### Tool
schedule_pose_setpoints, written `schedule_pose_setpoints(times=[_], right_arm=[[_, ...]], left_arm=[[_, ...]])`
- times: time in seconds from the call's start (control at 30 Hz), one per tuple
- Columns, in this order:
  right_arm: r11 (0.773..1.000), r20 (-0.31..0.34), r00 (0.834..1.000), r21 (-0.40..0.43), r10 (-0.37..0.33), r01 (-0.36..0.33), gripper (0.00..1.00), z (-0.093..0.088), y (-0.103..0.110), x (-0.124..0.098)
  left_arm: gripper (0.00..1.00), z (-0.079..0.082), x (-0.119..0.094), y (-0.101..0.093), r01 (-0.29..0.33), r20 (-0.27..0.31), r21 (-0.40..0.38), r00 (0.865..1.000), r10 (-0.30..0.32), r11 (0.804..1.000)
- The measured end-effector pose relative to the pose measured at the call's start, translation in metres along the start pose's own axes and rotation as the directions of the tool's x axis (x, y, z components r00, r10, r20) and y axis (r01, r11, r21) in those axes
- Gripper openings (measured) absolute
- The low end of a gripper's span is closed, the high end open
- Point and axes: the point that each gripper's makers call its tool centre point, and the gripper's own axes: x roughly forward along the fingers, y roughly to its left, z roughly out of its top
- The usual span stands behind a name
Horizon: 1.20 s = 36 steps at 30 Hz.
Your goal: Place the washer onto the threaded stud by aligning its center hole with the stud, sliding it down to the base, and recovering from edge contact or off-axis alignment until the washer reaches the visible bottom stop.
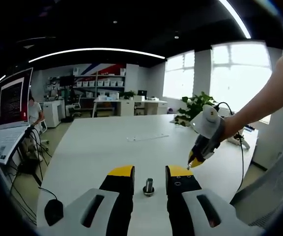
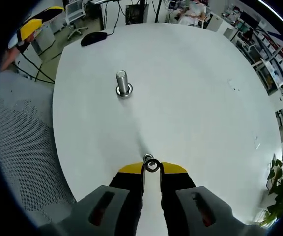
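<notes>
A short threaded stud (image 1: pixel 148 187) stands upright on its round base on the white table (image 1: pixel 112 142), between the yellow-tipped jaws of my left gripper (image 1: pixel 150 172). That gripper is open and its jaws stay apart from the stud on both sides. To the right, a hand holds my right gripper (image 1: pixel 195 161) above the table, tips pointing down. In the right gripper view, my right gripper (image 2: pixel 152 168) is shut on a small metal washer (image 2: pixel 152 165) pinched at its tips. The stud (image 2: pixel 123 83) stands further ahead on the table (image 2: pixel 195 88), to the left. The left gripper's yellow tip (image 2: pixel 31 27) shows at the upper left.
A black mouse (image 1: pixel 53 211) with its cable lies near the table's left edge, also seen as the mouse (image 2: pixel 93 38). A laptop (image 1: pixel 11 98) stands at the far left. A mesh chair (image 2: pixel 18 147) sits beside the table edge. A plant (image 1: pixel 195 105) stands beyond the far corner.
</notes>
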Motion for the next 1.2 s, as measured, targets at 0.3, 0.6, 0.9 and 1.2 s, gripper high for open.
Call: schedule_pose_setpoints(times=[0.3, 0.6, 0.9, 1.2], right_arm=[[1.0, -0.016, 1.0, -0.03, 0.006, -0.006, 0.13, -0.002, -0.001, 0.008], [0.999, -0.026, 1.0, -0.032, 0.014, -0.014, 0.14, -0.003, -0.002, 0.012], [0.999, -0.033, 0.999, -0.026, 0.021, -0.022, 0.14, -0.004, 0.001, 0.014], [1.0, -0.004, 1.0, -0.013, 0.008, -0.008, 0.18, -0.002, -0.001, 0.016]], left_arm=[[0.23, -0.001, 0.0, 0.002, -0.007, -0.004, -0.002, 1.0, 0.007, 1.0], [0.23, -0.002, 0.0, 0.003, -0.014, -0.006, -0.003, 1.0, 0.014, 1.0], [0.23, -0.002, 0.0, 0.004, -0.017, -0.009, -0.002, 1.0, 0.017, 1.0], [0.23, -0.003, 0.0, 0.004, -0.018, -0.013, 0.002, 1.0, 0.018, 1.0]])
